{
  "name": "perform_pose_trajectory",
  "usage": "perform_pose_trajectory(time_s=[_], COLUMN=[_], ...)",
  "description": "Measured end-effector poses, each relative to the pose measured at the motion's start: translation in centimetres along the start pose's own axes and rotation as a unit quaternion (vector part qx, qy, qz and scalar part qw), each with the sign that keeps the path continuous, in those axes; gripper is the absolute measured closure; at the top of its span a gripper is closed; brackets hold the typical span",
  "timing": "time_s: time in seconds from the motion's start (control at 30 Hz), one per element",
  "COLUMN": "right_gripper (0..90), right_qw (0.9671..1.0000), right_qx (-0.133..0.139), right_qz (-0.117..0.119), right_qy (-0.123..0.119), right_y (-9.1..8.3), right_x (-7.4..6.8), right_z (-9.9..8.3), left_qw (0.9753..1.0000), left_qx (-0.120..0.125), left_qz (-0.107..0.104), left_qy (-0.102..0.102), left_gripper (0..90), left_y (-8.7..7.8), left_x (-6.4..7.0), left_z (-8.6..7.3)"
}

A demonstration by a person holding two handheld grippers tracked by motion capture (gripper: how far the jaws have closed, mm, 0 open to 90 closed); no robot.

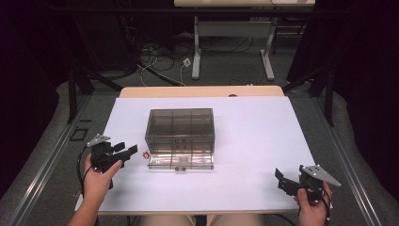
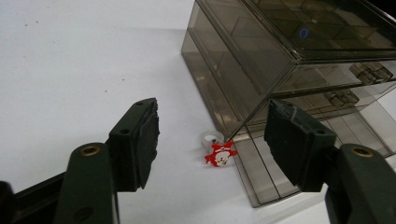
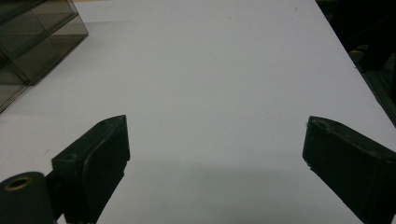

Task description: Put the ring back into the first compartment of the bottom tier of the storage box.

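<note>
Black fingers point(image 2: 140, 140) of the left gripper point(image 2: 212, 140) are spread apart around nothing, aimed at a small red-and-white figure point(image 2: 220, 154) lying on the white desk point(image 1: 254, 136), just beside the smoky drawer box point(image 1: 180, 137). Fingers of the right gripper point(image 3: 215, 154) are likewise held open.

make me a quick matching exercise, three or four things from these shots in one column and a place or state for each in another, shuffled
1. left tongs
2. right tongs
3. red and white trinket
4. smoky clear drawer box

a. stands mid-table, bottom drawer pulled out a little
b. open over bare white table, near right corner
c. lies at the box's front left corner
d. open, aimed at the trinket

Pairs: 1-d, 2-b, 3-c, 4-a
</note>
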State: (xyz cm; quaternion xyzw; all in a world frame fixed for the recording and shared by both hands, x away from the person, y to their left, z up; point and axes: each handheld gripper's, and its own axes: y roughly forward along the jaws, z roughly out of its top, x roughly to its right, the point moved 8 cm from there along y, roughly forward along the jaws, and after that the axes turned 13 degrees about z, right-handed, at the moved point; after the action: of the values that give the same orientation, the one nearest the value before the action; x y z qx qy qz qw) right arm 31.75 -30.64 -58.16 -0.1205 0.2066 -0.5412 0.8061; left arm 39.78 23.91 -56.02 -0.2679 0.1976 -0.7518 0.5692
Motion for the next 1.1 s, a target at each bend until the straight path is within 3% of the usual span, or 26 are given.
perform_pose_trajectory(time_s=[0.17, 0.23, 0.33, 0.7, 0.8, 0.9, 0.93, 1.1], right_gripper=[8.0, 8.0, 8.1, 8.5, 8.5, 8.6, 8.9, 9.6], right_qw=[1.0000, 1.0000, 1.0000, 0.9999, 0.9999, 0.9999, 0.9998, 0.9998], right_qx=[0.002, 0.002, 0.000, -0.003, 0.011, -0.004, 0.011, -0.002], right_qz=[-0.001, -0.001, 0.000, 0.003, 0.000, 0.004, -0.002, 0.003], right_qy=[0.004, 0.006, 0.006, 0.009, 0.010, 0.016, 0.016, 0.021], right_y=[0.0, 0.0, 0.0, 0.1, 0.3, 0.1, 0.3, 0.1], right_x=[0.1, 0.1, 0.2, 0.2, 0.2, 0.2, 0.3, 0.4], right_z=[0.0, 0.0, 0.0, -0.1, 0.0, -0.2, -0.1, -0.2], left_qw=[0.9999, 0.9995, 0.9992, 0.9948, 0.9942, 0.9925, 0.9923, 0.9917], left_qx=[-0.014, -0.032, -0.039, -0.095, -0.097, -0.111, -0.112, -0.117], left_qz=[0.001, 0.001, 0.000, 0.023, 0.028, 0.027, 0.029, 0.028], left_qy=[0.001, -0.006, -0.011, -0.029, -0.037, -0.043, -0.045, -0.045], left_gripper=[38.7, 40.4, 42.4, 46.6, 47.3, 48.9, 49.0, 49.5], left_y=[0.6, 0.9, 1.1, 2.4, 2.7, 2.7, 2.8, 3.2], left_x=[0.5, 0.8, 1.1, 1.6, 1.7, 1.7, 1.7, 1.7], left_z=[0.0, -0.1, -0.1, -1.0, -1.2, -1.4, -1.4, -1.6])
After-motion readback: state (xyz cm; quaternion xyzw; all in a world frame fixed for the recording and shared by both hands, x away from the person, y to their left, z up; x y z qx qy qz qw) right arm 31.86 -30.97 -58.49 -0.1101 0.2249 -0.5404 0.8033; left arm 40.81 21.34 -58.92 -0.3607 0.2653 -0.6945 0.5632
